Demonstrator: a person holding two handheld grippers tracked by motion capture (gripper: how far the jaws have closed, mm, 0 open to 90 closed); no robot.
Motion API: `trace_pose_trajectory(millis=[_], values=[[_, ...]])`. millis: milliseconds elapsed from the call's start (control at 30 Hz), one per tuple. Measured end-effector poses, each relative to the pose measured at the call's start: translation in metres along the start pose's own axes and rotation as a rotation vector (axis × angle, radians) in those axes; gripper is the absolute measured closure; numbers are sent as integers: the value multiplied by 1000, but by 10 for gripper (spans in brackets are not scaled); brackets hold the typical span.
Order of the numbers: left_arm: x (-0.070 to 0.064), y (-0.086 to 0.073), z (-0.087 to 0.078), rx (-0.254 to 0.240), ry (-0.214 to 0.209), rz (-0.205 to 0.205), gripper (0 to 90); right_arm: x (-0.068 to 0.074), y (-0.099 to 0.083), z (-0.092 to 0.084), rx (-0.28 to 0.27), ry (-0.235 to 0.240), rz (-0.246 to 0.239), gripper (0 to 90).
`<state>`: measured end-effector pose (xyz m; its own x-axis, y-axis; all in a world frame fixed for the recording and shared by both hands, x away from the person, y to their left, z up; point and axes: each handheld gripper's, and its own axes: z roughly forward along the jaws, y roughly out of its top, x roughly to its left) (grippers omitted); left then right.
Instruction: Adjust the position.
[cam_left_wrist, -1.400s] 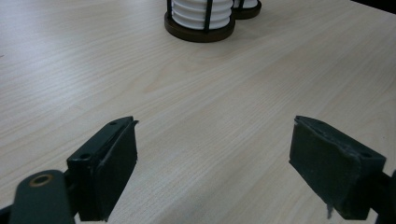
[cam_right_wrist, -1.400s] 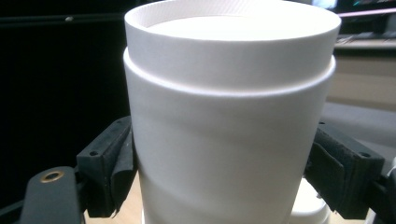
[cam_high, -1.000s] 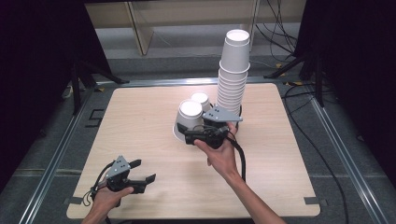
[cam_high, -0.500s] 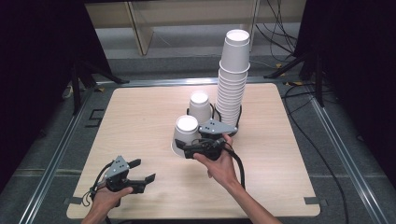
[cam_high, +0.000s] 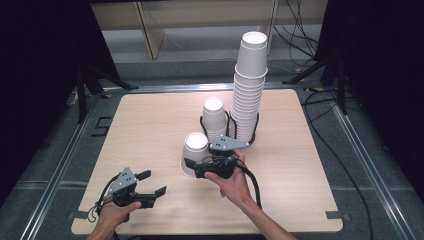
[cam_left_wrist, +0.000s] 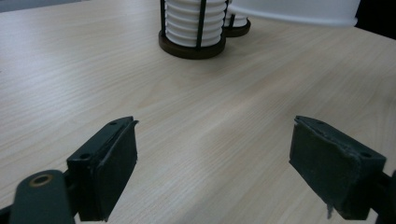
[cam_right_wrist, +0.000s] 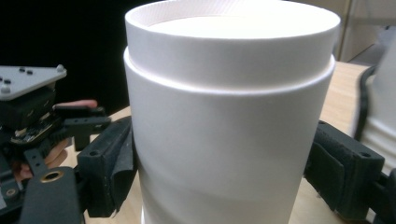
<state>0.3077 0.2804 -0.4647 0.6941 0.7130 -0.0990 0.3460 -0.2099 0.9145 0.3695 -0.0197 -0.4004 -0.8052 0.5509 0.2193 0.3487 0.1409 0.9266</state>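
My right gripper is shut on an upside-down white paper cup, gripping its lower wall from both sides, just in front of the cup stacks. In the right gripper view the cup stands between the two black pads, which press on it. I cannot tell if its rim touches the table. My left gripper rests near the table's front left corner, jaws wide apart with nothing between them. In its own view the left gripper has bare wood between its pads.
A tall stack of white cups stands in a black wire holder at the table's middle back. A short stack sits in a second holder beside it. From the left gripper the short stack's holder is straight ahead.
The right gripper has carried the cup down and toward the front left, away from the stacks. The left gripper has stayed put.
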Motion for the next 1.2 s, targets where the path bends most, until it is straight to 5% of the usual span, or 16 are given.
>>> trace_pose_trajectory(millis=[200,300,333,533,767,1200], values=[[-7,4,-1,-53,-63,18,148,5,-5,10,10,38,-18,180],[-10,6,-1,-57,-61,31,148,9,-7,13,19,65,-5,180],[-10,6,0,-69,-76,28,148,10,-7,13,15,53,-34,180],[-16,8,3,-99,-125,31,147,19,-8,17,14,108,-11,180],[-20,9,7,-99,-123,44,148,27,-10,24,27,119,-48,181],[-27,9,10,-96,-123,74,58,40,-13,35,38,179,-9,182]])
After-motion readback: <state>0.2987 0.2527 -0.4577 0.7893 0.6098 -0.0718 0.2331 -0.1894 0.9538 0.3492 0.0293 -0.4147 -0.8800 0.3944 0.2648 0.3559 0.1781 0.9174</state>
